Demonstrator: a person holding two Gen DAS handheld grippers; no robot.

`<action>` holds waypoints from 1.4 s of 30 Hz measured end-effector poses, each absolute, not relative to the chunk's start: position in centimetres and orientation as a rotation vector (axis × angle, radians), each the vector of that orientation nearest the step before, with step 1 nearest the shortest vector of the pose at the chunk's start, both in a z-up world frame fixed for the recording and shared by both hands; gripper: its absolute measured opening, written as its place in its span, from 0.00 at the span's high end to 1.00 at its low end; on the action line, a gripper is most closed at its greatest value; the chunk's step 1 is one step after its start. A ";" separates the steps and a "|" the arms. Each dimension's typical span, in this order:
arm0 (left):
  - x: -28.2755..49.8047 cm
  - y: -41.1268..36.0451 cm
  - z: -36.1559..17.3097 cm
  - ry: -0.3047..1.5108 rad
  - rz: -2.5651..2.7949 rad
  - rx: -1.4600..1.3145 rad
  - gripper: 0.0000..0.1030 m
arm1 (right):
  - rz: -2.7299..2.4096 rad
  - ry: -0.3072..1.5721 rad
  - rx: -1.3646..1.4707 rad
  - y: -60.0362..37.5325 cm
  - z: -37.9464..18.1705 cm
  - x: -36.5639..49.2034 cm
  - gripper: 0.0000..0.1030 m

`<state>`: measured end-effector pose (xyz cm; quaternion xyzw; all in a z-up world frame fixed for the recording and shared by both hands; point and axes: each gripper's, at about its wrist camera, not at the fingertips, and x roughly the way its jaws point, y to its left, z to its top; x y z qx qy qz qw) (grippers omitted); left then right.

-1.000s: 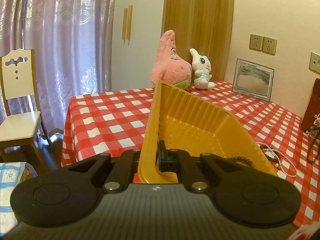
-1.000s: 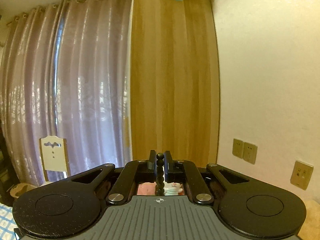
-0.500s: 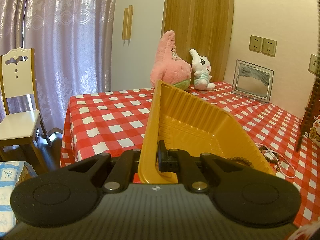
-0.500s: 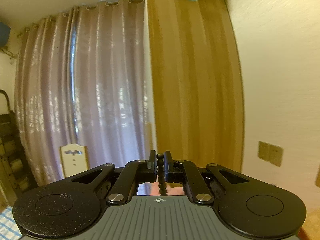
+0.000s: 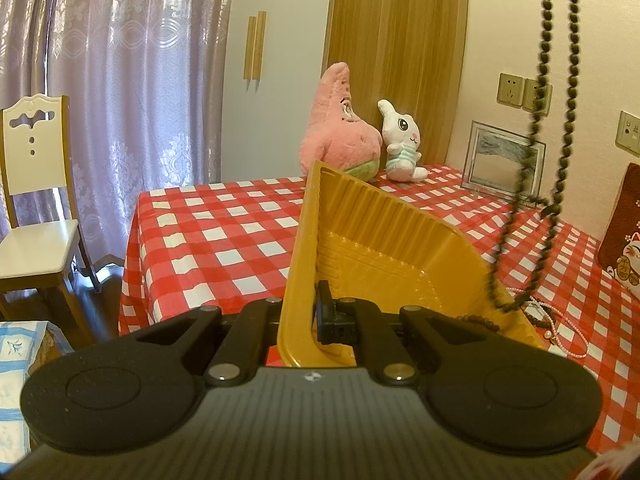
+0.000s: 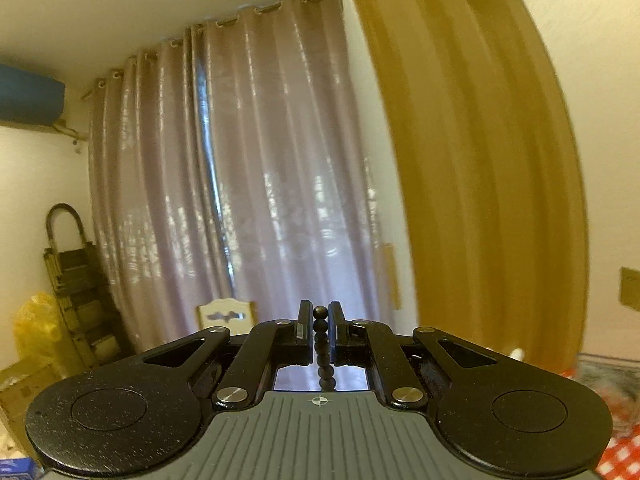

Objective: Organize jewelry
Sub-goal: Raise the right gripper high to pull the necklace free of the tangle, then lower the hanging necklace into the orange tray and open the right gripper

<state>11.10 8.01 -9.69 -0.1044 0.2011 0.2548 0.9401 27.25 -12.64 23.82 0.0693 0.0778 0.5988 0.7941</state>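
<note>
My left gripper is shut on the near rim of a yellow plastic tray, which it holds tilted over the red checked tablecloth. A long dark bead necklace hangs from above at the right, its lower loop reaching the tray's right edge. My right gripper points level toward the curtains and is shut on that dark bead necklace. A pink-and-white bead strand and a brown bead strand lie on the cloth by the tray's right side.
A pink plush star and a white plush rabbit sit at the table's far end beside a framed picture. A red bag stands at the right. A white chair stands left of the table.
The dark bead necklace has come into the left wrist view, now hanging from the top right down to the tray. The right wrist view has swung left toward the curtains. The left gripper has kept still.
</note>
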 end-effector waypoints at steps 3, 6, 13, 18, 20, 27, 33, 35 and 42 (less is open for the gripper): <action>11.0 8.1 -9.7 0.407 0.519 -0.215 0.95 | 1.309 0.188 0.162 -11.2 23.4 27.0 0.93; 10.9 8.1 -9.7 0.407 0.518 -0.219 0.95 | 1.328 0.211 0.177 -10.1 22.9 26.9 0.93; 10.8 8.1 -9.6 0.404 0.517 -0.222 0.95 | 1.332 0.355 0.162 -7.6 19.1 27.5 0.93; 10.8 8.2 -9.6 0.403 0.518 -0.225 0.95 | 1.304 0.523 0.140 -5.7 14.4 28.4 0.93; 10.8 8.2 -9.7 0.403 0.517 -0.225 0.95 | 1.290 0.585 0.135 -5.0 12.4 28.6 0.93; 10.8 8.3 -9.6 0.402 0.518 -0.230 0.95 | 1.217 0.765 0.131 -3.3 5.5 29.8 0.93; 10.9 8.3 -9.7 0.402 0.519 -0.233 0.95 | 1.173 0.823 0.127 -2.8 2.9 30.3 0.93; 10.9 8.3 -9.7 0.402 0.519 -0.233 0.95 | 1.187 0.809 0.151 -3.0 3.1 30.2 0.93; 10.8 8.3 -9.7 0.400 0.517 -0.232 0.95 | 1.359 0.630 0.279 -4.4 6.2 29.3 0.93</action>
